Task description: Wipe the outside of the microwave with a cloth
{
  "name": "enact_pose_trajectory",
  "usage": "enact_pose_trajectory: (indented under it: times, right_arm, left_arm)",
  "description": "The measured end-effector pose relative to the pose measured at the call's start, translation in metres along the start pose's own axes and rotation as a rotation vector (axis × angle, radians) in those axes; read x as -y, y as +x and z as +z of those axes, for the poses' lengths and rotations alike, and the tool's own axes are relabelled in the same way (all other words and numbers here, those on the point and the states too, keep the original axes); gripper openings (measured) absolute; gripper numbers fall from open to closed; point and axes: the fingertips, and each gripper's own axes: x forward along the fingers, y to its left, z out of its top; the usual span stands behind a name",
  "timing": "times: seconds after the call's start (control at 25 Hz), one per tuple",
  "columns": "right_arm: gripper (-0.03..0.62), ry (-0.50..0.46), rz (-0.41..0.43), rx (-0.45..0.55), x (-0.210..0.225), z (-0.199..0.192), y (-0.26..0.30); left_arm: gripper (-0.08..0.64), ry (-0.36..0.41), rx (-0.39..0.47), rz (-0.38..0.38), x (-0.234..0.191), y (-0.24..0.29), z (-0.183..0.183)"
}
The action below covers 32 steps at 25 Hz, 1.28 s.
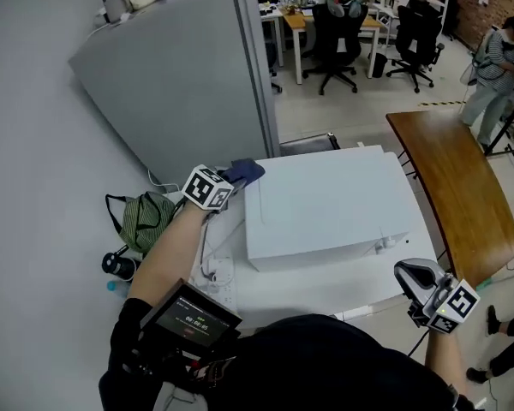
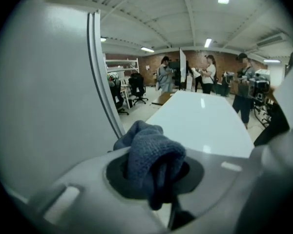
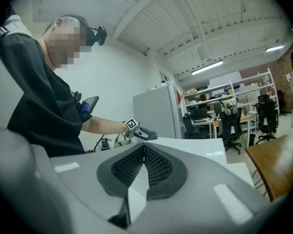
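Note:
The white microwave (image 1: 325, 204) stands on a white table (image 1: 325, 288). My left gripper (image 1: 231, 182) is shut on a dark blue cloth (image 1: 244, 172) at the back left corner of the microwave's top. In the left gripper view the bunched cloth (image 2: 151, 152) fills the jaws, with the white top (image 2: 200, 121) stretching ahead. My right gripper (image 1: 411, 274) hovers off the front right corner of the microwave, a little apart from it. Its ribbed pads (image 3: 158, 165) meet with nothing between them. From the right gripper view the left gripper (image 3: 141, 132) shows far across the microwave (image 3: 195, 145).
A tall grey cabinet (image 1: 188, 67) stands close behind the cloth. A green bag (image 1: 146, 217) and a cable lie left of the microwave. A brown wooden table (image 1: 454, 178) runs along the right. Office chairs (image 1: 334, 32) and a person (image 1: 497, 67) are farther back.

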Motion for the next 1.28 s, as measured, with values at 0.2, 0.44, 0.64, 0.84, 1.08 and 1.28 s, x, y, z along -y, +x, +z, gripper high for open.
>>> enact_pose_trajectory:
  times: [0.2,0.44,0.64,0.84,1.08,1.28]
  right_arm:
    - [0.006,0.001,-0.034,0.023,0.05,0.007,-0.041]
    - [0.006,0.059,-0.131,0.047,0.109,-0.012,-0.112]
    - [0.006,0.093,-0.256,0.056,0.133,-0.026,-0.176]
    - [0.006,0.124,-0.378,0.043,0.127,-0.041,-0.22]
    - [0.006,0.089,-0.361,0.048,0.103,-0.029,-0.187]
    - [0.007,0.037,-0.215,0.06,0.075,-0.011,-0.096]
  left_arm:
    - [0.06,0.055,-0.141,-0.013,-0.005,0.04,0.022]
    - [0.058,0.2,-0.226,-0.137,0.056,0.125,0.101]
    - [0.058,0.373,-0.204,-0.234,0.138,0.205,0.187]
    - [0.058,0.457,-0.149,-0.297,0.196,0.252,0.24]
    - [0.06,0.398,-0.028,-0.318,0.193,0.219,0.242]
    - [0.06,0.361,0.018,-0.252,0.113,0.089,0.162]
